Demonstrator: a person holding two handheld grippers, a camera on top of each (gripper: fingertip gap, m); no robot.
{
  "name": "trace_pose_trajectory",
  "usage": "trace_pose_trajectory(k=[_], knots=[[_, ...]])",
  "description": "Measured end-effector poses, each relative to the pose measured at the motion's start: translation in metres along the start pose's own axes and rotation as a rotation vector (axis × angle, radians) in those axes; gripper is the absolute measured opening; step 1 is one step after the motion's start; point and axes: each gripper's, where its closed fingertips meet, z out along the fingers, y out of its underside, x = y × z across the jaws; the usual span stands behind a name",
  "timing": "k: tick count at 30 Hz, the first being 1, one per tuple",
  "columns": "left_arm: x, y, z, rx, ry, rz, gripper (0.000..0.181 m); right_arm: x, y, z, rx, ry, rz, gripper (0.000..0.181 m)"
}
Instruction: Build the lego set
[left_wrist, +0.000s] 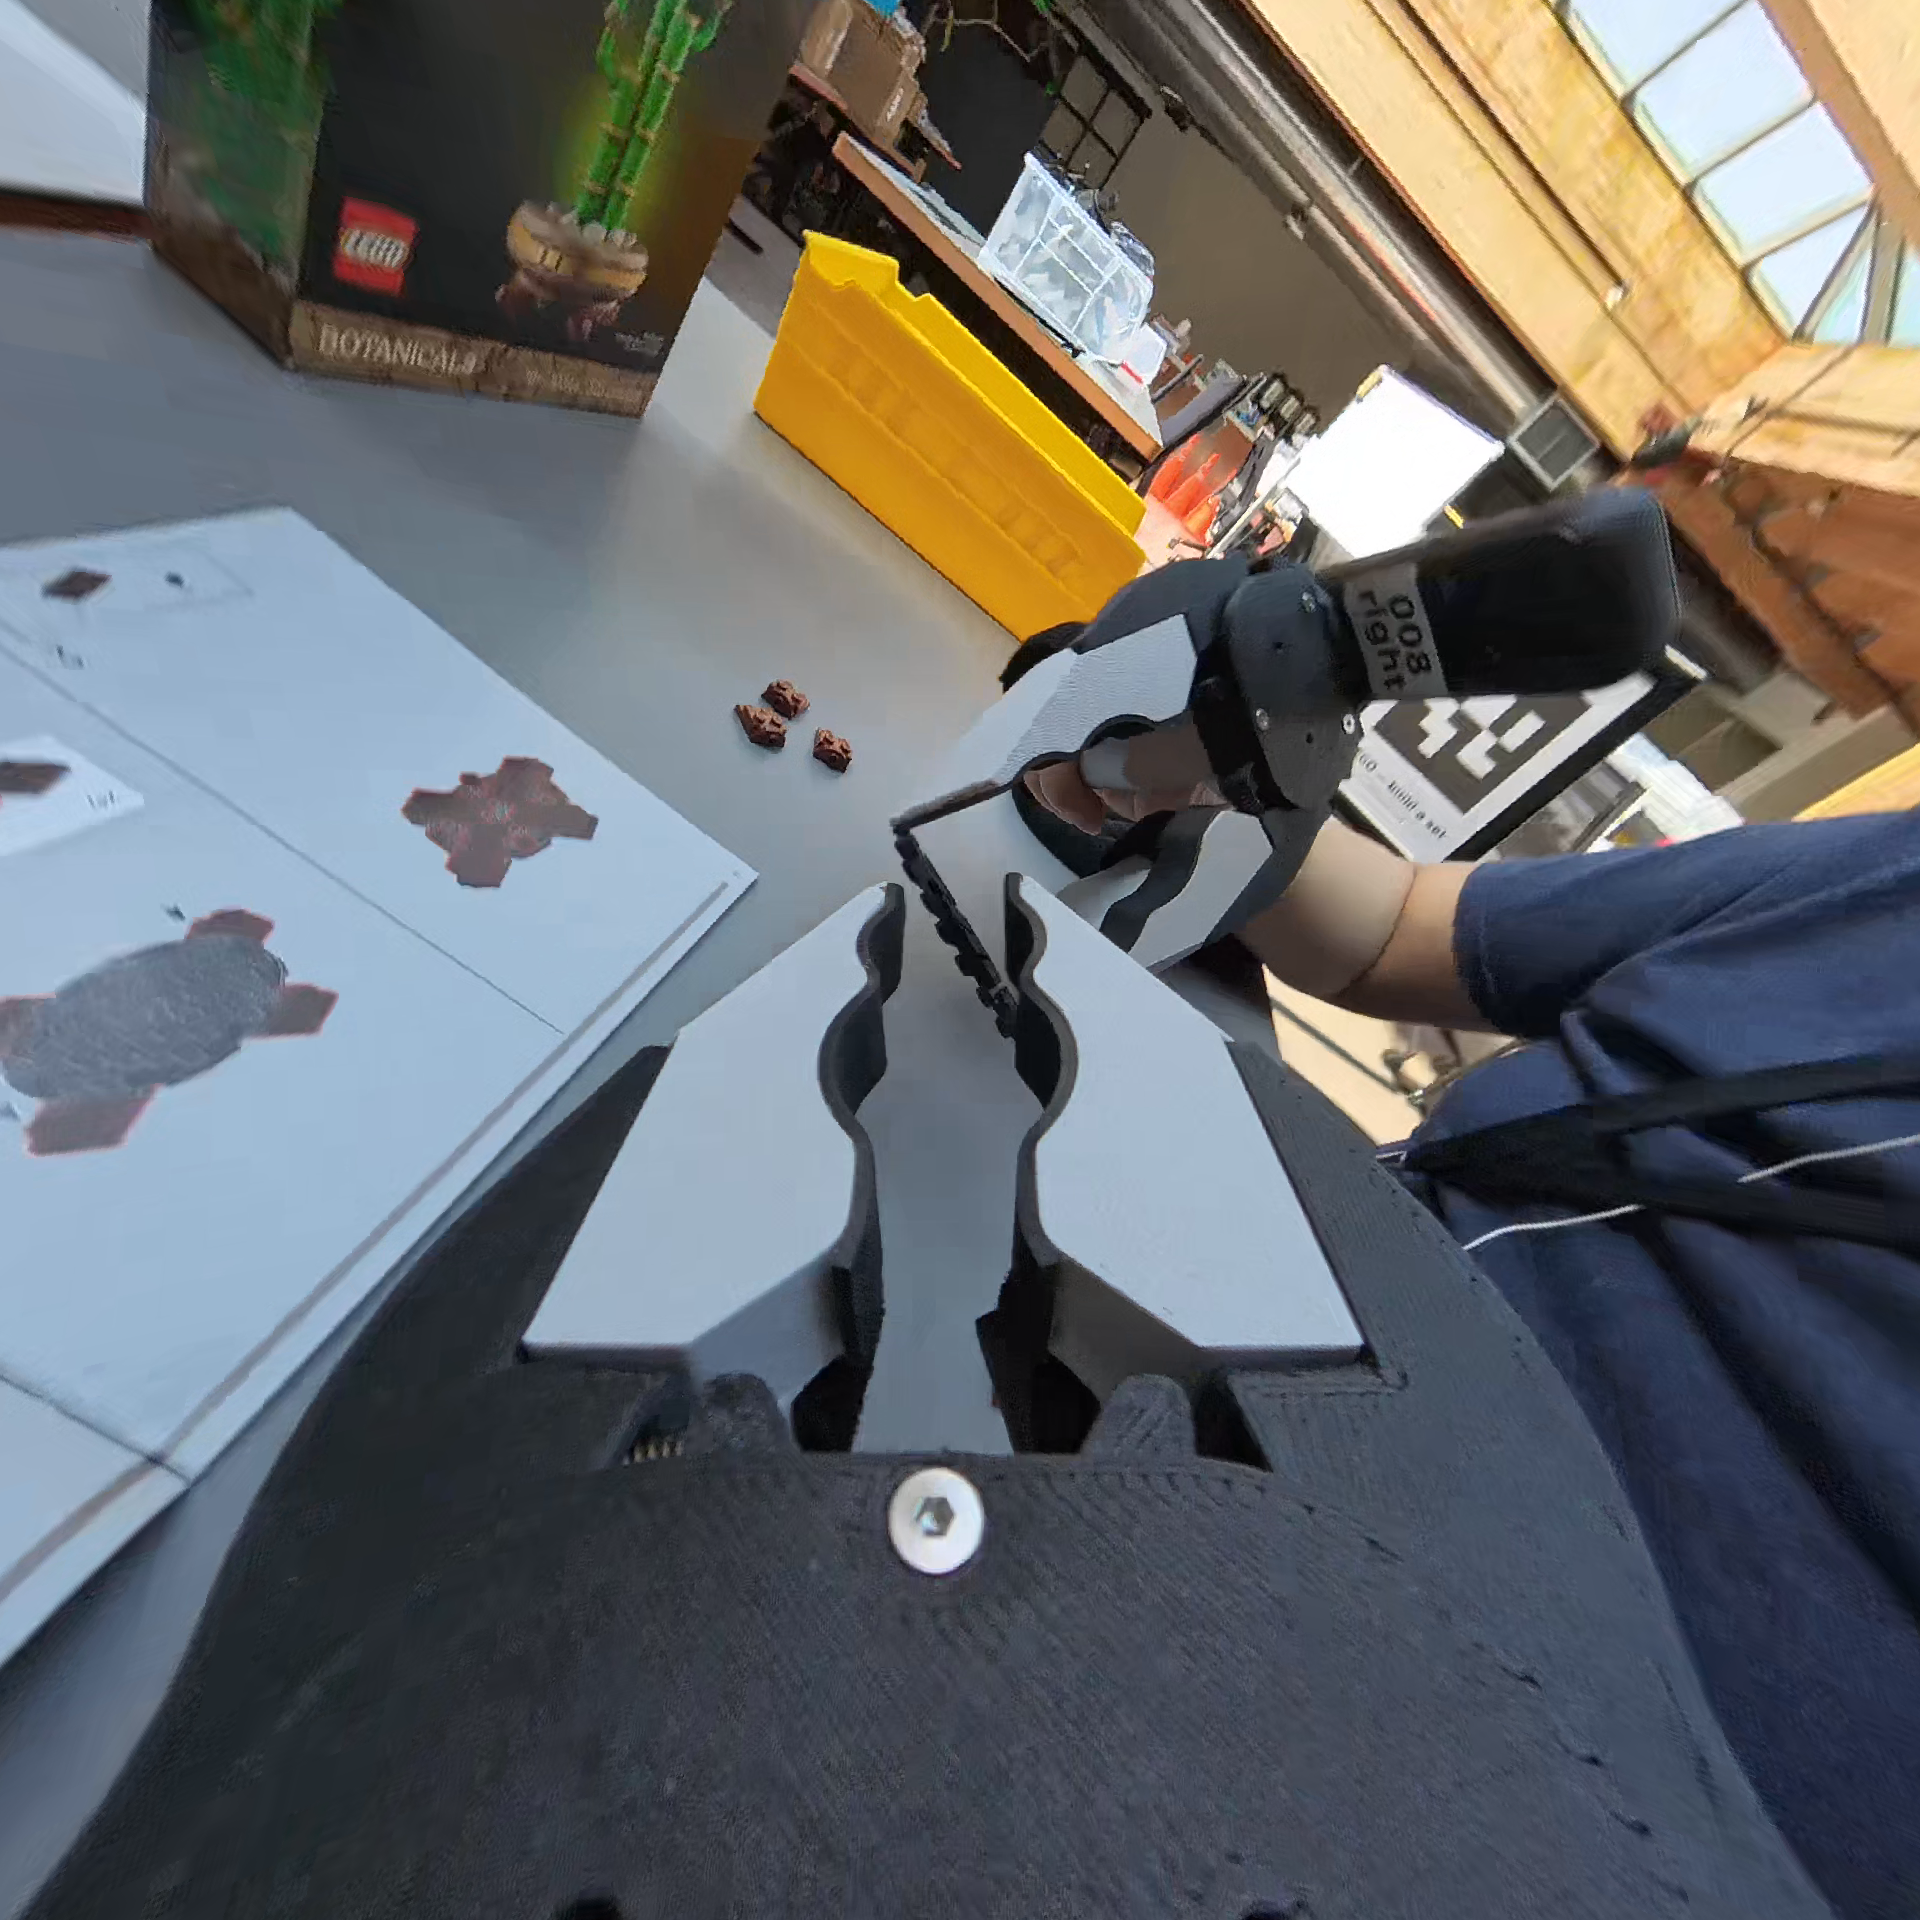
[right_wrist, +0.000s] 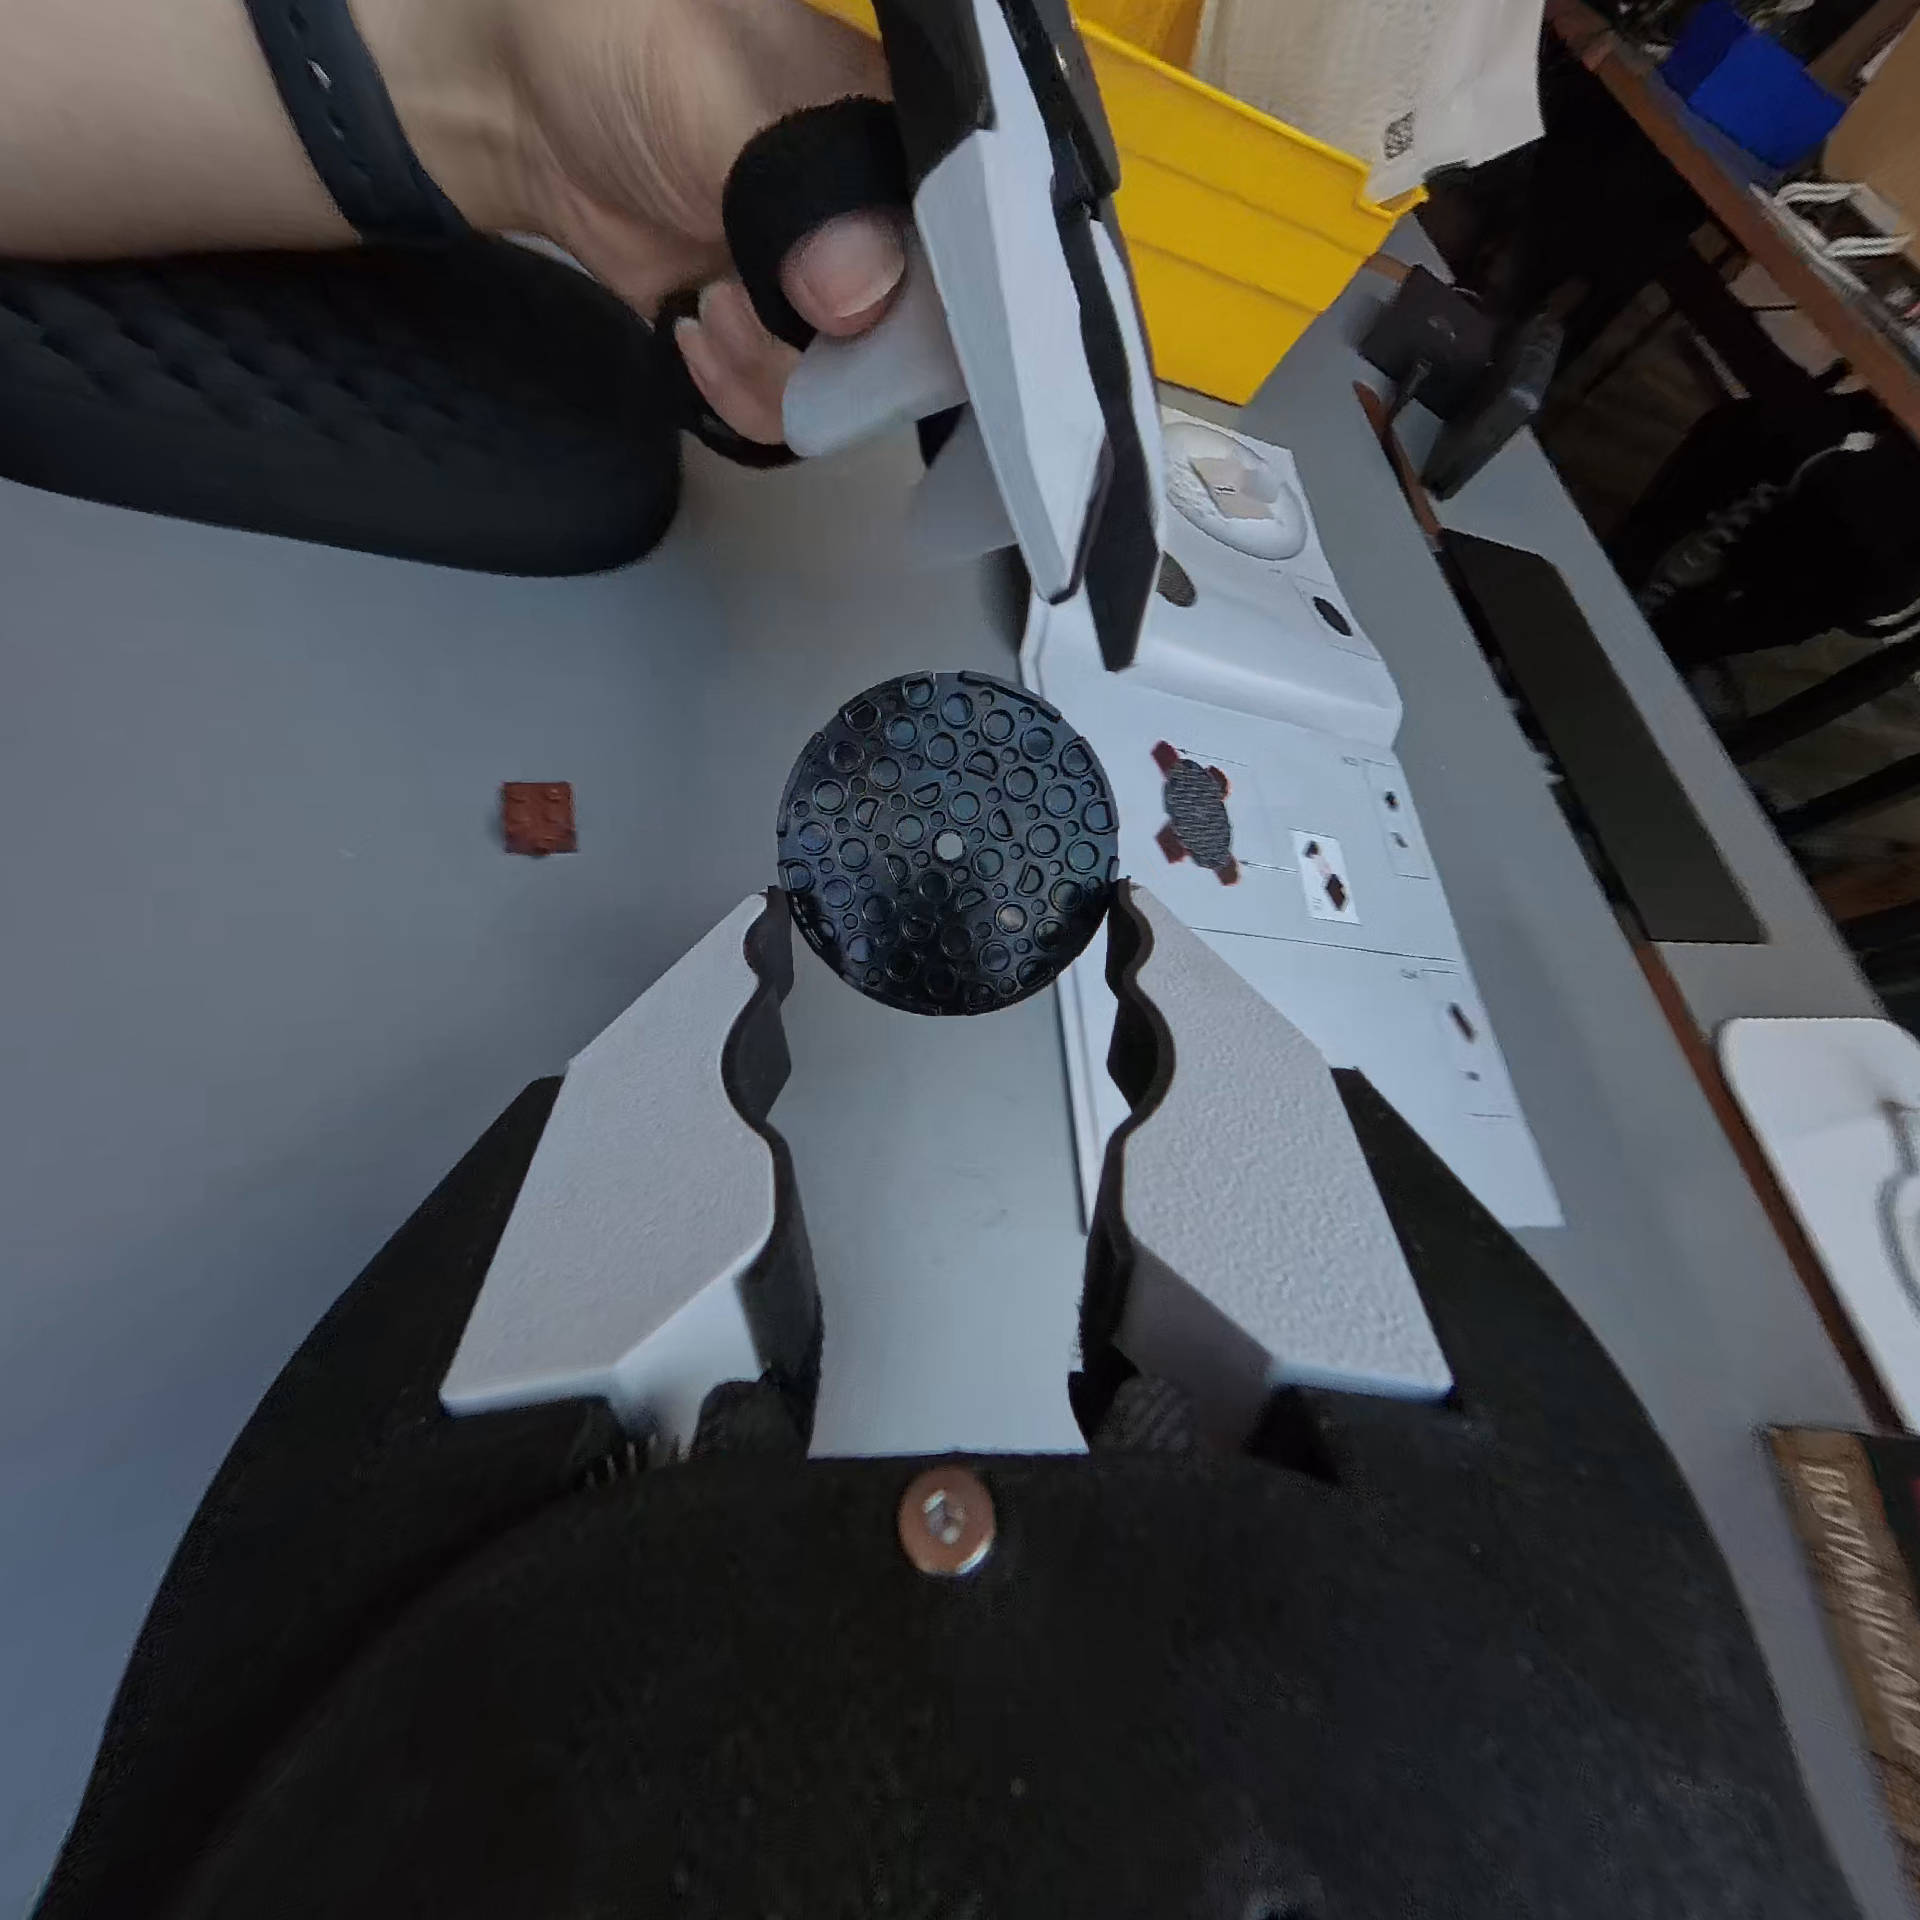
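Observation:
My right gripper (right_wrist: 948, 899) is shut on a black round plate (right_wrist: 948, 831), gripping it by the rim across its width and holding it above the grey table (right_wrist: 260, 1039). Its underside, full of round sockets, faces the right wrist camera. In the left wrist view the plate (left_wrist: 951, 925) is edge-on between the tips of my left gripper (left_wrist: 951, 888), which is open and does not grip it. The left gripper's fingers (right_wrist: 1039, 416) hang just above and beyond the plate. Three small brown pieces (left_wrist: 787, 722) lie on the table; one brown piece (right_wrist: 538, 818) shows in the right wrist view.
The open instruction booklet (left_wrist: 312, 831) lies on the table and also shows in the right wrist view (right_wrist: 1299, 935). A set box (left_wrist: 468, 208) and a yellow bin (left_wrist: 935, 468) stand at the back. A framed marker board (left_wrist: 1496, 748) and a person's blue sleeve (left_wrist: 1662, 935) are at the right. The brown piece (right_wrist: 538, 818) is about 8 centimetres from my right fingertips and 15 centimetres from my left.

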Motion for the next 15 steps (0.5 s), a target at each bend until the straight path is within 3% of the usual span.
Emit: trace_pose_trajectory(k=[2, 5, 7, 11, 13, 15], knots=[[0.024, -0.009, -0.003, 0.036, 0.047, 0.207, 0.039, -0.023, -0.015, -0.01, 0.127, -0.281, 0.256, 0.061], [0.073, -0.012, -0.009, 0.116, 0.211, 0.448, 0.046, -0.039, -0.052, -0.052, 0.392, -0.749, 0.615, 0.06], [0.088, -0.002, -0.009, 0.08, 0.244, 0.538, 0.048, -0.035, -0.058, -0.065, 0.456, -0.88, 0.741, 0.06], [0.09, 0.023, 0.012, -0.057, 0.203, 0.625, 0.055, -0.052, -0.053, -0.066, 0.342, -1.069, 0.881, 0.06], [0.087, 0.034, 0.022, -0.111, 0.203, 0.611, 0.047, -0.056, -0.056, -0.065, 0.331, -1.152, 0.966, 0.06], [0.09, 0.042, 0.027, -0.14, 0.258, 0.561, 0.008, -0.055, -0.057, -0.064, 0.332, -1.221, 1.054, 0.062]])
